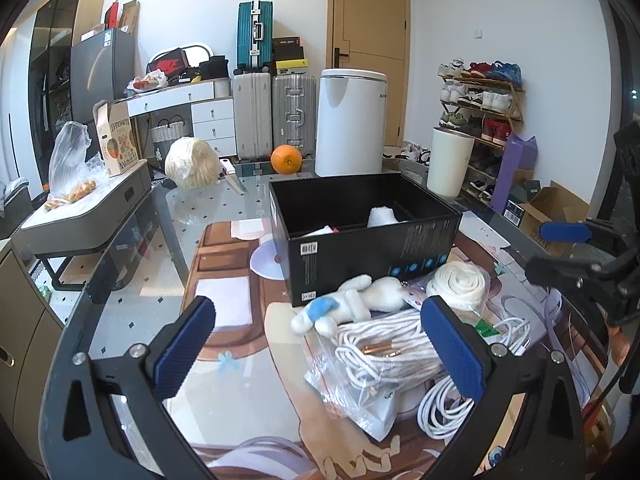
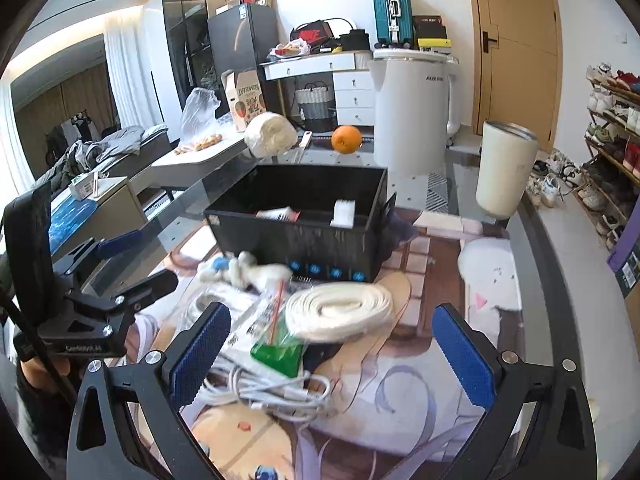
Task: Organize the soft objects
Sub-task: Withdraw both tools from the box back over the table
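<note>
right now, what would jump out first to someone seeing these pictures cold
The open black box in the middle of the table draws the eye, with a heap in front of it: a white plush toy, a rolled white strap and bagged white cords. Behind it, a bright orange sits beside a tall white bin.

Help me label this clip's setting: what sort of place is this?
Most likely a lived-in home, a bedroom or living room: suitcases stacked by the wall, a shoe rack beside the door, and a glass table holding clutter.
</note>
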Demonstrator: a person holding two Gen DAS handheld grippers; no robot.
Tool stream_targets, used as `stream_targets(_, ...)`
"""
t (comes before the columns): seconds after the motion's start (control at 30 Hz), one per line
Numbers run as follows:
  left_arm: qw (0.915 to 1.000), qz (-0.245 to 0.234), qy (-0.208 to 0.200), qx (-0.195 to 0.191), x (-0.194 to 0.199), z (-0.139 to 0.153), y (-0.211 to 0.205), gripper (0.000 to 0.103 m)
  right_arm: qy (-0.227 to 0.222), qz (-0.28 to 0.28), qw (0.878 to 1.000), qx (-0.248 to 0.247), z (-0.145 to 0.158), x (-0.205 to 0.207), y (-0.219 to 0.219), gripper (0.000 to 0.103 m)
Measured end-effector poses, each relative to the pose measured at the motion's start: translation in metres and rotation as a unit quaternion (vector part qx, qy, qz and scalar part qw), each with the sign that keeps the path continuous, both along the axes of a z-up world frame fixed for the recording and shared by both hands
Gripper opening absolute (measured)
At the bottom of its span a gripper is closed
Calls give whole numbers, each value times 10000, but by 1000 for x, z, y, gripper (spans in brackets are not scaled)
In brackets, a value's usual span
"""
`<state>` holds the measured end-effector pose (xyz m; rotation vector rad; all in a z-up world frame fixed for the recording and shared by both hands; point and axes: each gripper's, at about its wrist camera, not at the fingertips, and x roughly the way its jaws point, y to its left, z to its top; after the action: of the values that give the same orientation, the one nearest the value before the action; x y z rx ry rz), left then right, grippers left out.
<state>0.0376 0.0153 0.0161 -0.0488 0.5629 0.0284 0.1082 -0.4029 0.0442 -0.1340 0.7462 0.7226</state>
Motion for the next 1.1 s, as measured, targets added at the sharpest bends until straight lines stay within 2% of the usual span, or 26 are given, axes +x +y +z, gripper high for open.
stream_targets(0.33,9999,1,43,-125,-14,-9,-2,103,388,74,9992,-23,-26,-17,-6,102)
stream_targets(0.67,9999,-29,78,-58,-18,-15,-7,103,749,286,9967,-80,-46,-31,1,102)
stream_targets(1.1,9998,-106,131,-73,-18,-18,-9,103,809,391,9956,-275,-59,-31,27,102)
